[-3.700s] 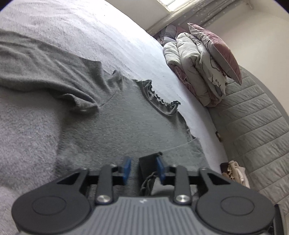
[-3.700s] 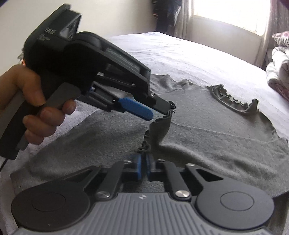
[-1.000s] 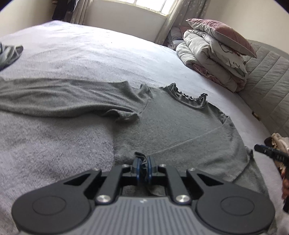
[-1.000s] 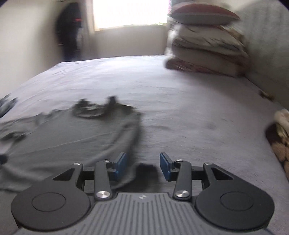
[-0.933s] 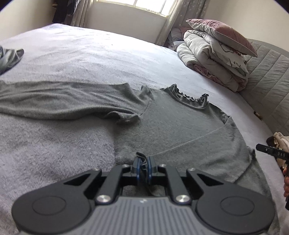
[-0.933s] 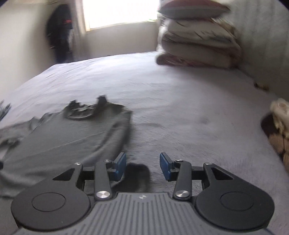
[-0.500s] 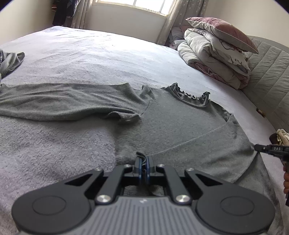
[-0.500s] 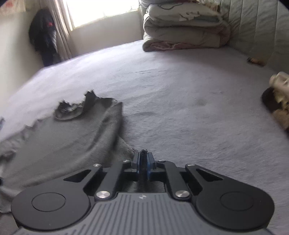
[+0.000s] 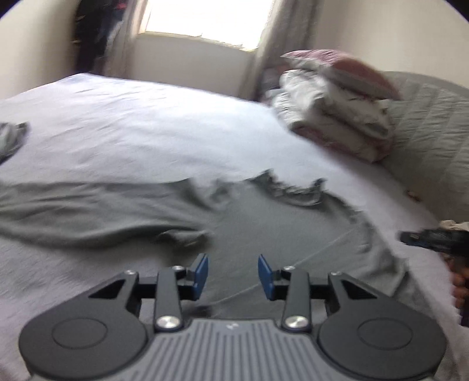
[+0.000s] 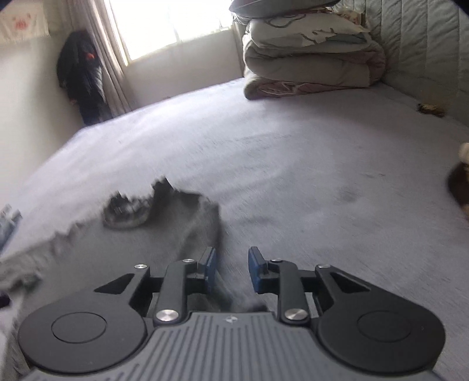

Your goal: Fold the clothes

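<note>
The grey top (image 9: 263,228) lies spread flat on the bed (image 9: 146,132), frilled neckline (image 9: 290,190) toward the window (image 9: 205,20) and one long sleeve (image 9: 88,205) stretched out to the left in the left wrist view. The picture there is blurred.

The left claw (image 9: 233,274) sits low over the body of the top. Its jaws have just been opening and now stand moderately apart; the blue pads (image 9: 201,271) press on nothing, and the cloth lies below the gap.

The right claw (image 10: 231,269) sits at the right-hand edge of the top (image 10: 176,234). Its jaws have just been opening to a narrow gap. A fold of grey cloth lies in that gap, but the pads do not pinch it.

In the left wrist view, the right claw's tip (image 9: 416,237) shows at the right edge, near the top's side. Folded bedding (image 10: 307,58) is stacked against the padded headboard (image 10: 425,44).
</note>
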`<state>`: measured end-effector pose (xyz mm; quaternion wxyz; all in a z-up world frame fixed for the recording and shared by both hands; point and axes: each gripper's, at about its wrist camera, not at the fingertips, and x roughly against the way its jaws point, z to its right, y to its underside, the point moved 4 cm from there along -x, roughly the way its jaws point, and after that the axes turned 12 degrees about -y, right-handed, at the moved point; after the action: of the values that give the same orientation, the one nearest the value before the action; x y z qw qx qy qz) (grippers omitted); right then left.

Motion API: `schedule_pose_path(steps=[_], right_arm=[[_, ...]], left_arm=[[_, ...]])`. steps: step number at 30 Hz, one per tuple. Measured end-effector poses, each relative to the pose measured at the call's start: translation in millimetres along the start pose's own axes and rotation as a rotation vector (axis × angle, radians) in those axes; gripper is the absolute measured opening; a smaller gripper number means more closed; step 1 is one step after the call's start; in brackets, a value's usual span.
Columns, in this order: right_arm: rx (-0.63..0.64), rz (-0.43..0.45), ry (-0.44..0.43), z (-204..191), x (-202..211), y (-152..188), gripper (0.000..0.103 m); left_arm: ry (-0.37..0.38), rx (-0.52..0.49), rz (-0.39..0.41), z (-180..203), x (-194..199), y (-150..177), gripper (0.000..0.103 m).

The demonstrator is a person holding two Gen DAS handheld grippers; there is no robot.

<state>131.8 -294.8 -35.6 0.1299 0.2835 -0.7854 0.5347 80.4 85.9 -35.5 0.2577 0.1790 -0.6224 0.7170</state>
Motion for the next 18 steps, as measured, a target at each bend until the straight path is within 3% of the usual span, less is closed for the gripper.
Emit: schedule_pose_path(steps=[9, 18], right_arm=[[-0.203, 0.009, -0.185, 37.6, -58.3, -27.8, 0.031], [-0.311, 0.014, -0.295, 56.5, -85.3, -21.1, 0.028]], left_arm=[[0.224, -0.136, -0.029, 54.8, -24.5, 10.6, 0.040], [0.252, -0.176, -0.084, 60.2, -45.7, 31.5, 0.040]])
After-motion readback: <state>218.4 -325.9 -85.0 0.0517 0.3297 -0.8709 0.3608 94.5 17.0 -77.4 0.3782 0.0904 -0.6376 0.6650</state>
